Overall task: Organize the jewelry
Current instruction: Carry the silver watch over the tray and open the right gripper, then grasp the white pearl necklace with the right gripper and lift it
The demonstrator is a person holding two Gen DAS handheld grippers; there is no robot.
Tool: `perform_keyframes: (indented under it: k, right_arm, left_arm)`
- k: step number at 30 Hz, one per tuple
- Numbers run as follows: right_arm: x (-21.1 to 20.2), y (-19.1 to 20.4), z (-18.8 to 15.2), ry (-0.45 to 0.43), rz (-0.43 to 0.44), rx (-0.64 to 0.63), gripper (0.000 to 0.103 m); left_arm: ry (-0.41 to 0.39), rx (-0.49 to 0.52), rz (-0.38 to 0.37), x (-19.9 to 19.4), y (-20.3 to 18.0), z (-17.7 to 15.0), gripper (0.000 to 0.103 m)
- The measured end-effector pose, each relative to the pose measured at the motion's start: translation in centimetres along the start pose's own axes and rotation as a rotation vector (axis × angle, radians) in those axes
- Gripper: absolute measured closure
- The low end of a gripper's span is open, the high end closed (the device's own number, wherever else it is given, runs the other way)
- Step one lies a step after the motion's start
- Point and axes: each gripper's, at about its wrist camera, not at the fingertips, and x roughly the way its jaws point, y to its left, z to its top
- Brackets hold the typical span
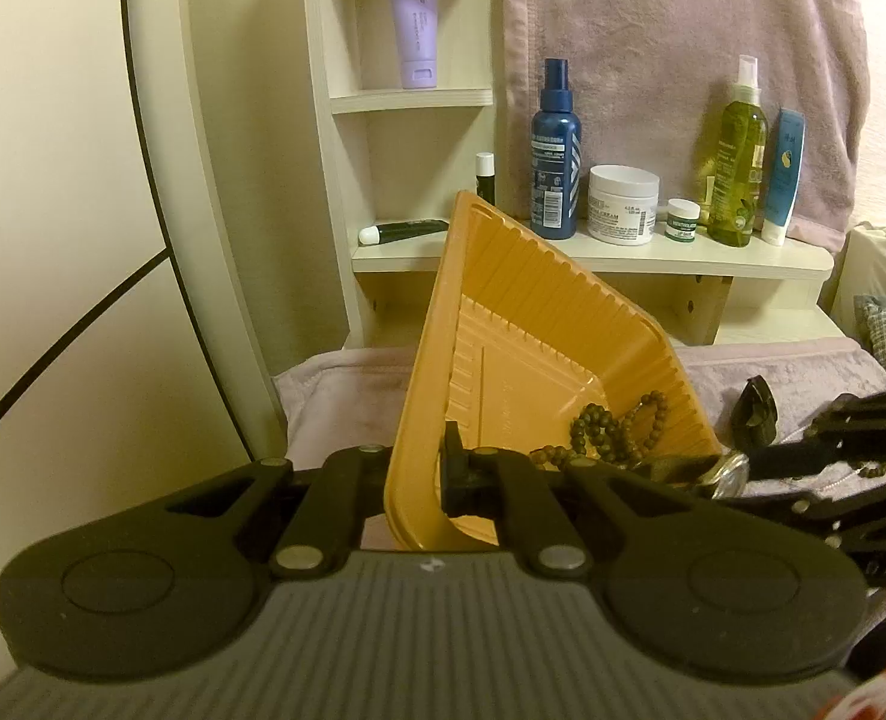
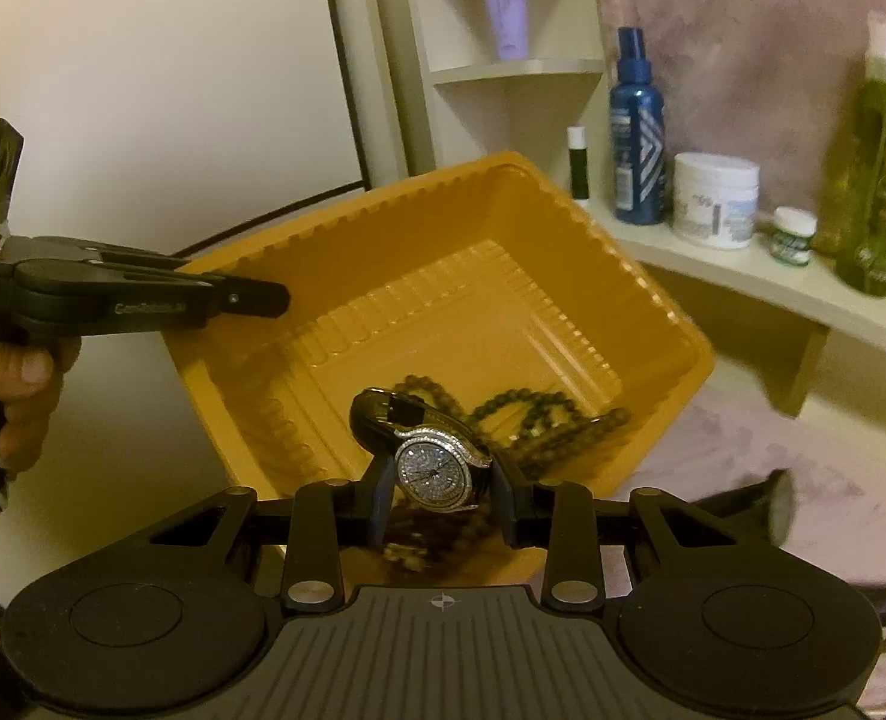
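Observation:
An orange plastic tray [image 1: 533, 312] is tipped up on its side, and my left gripper [image 1: 428, 477] is shut on its near rim. Several dark bead bracelets [image 1: 611, 426] lie in the tray's low corner. In the right wrist view the same tray [image 2: 443, 228] opens toward me with the beads [image 2: 527, 414] inside, and my left gripper [image 2: 275, 300] clamps its left rim. My right gripper [image 2: 443, 498] is shut on a wristwatch [image 2: 434, 471] with a sparkling dial and dark strap, held just above the tray's near edge. The watch [image 1: 731, 469] also shows at the tray's right corner.
Behind the tray, a cream shelf [image 1: 593, 258] carries a blue spray bottle [image 1: 554, 156], a white jar [image 1: 623, 204] and a green bottle [image 1: 737, 156]. A pink blanket [image 1: 803, 372] covers the surface, with a dark object [image 1: 755, 414] on it. A person's hand [image 2: 23, 384] holds the left gripper.

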Motion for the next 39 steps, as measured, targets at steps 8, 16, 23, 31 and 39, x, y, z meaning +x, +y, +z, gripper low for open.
perform_keyframes:
  k: [8, 16, 23, 31, 39]
  right_arm:
    - [-1.4, -0.6, -1.3, -0.044, -0.023, 0.054, 0.055]
    - [-6.7, -3.4, -5.7, -0.041, -0.257, 0.137, 0.055]
    - [-10.5, -7.0, -9.2, -0.009, -0.457, 0.255, 0.055]
    - [-12.1, -8.9, -9.6, -0.027, -0.525, 0.301, 0.055]
    - [-11.6, -12.8, -8.7, -0.035, -0.664, 0.364, 0.060]
  left_arm:
    - [0.002, -0.001, -0.004, 0.0, 0.1, 0.0, 0.097]
    - [0.000, -0.001, -0.004, 0.1, 0.0, 0.0, 0.097]
    - [0.000, 0.002, -0.003, 0.0, 0.0, 0.0, 0.097]
    - [0.000, 0.006, 0.000, 0.0, -0.2, 0.2, 0.097]
    - [0.001, 0.006, -0.002, 0.0, -0.2, 0.2, 0.097]
